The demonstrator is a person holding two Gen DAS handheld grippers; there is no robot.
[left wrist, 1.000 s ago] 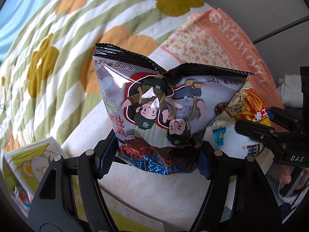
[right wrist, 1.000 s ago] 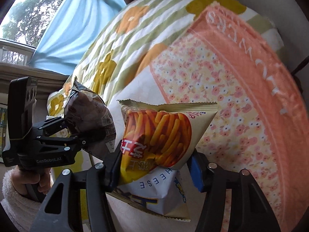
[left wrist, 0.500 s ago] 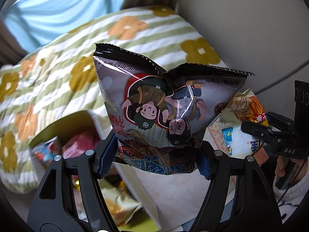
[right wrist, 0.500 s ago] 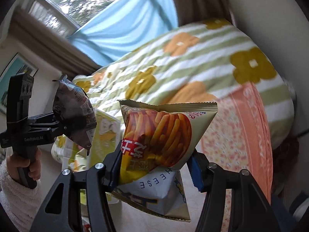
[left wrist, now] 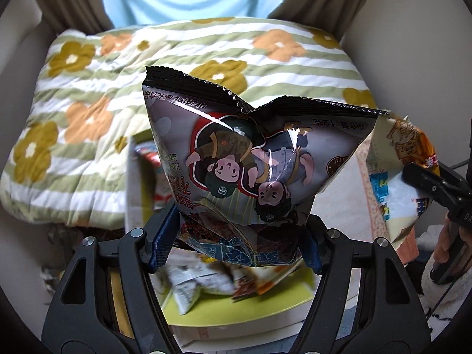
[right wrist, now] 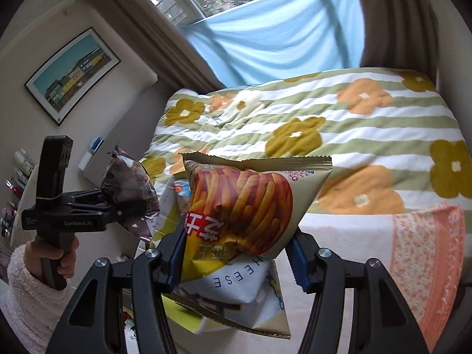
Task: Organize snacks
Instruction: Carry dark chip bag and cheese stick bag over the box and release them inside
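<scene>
a flowered striped quilt (right wrist: 339, 124) covers the bed below a blue curtain (right wrist: 280, 38).

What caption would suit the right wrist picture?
Right gripper clamps a cheese-stick snack bag above the flowered quilt, while the left gripper holds a dark snack bag.

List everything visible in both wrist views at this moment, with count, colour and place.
Cartoon snack bag: one, grey-black, clamped in the left gripper.
Cheese-stick snack bag: one, orange and cream, clamped in the right gripper.
Box: one, yellow-green, below the grippers, with loose snack packets inside.
Quilt: one, green-striped with flowers, on the bed.
Towel: one, peach floral, at the bed's near edge.
Curtain: one, light blue, at the window.
Framed picture: one, on the left wall.
Left gripper: black, blue pads.
Right gripper: black, blue pads.
Left hand: white fleecy sleeve.
</scene>
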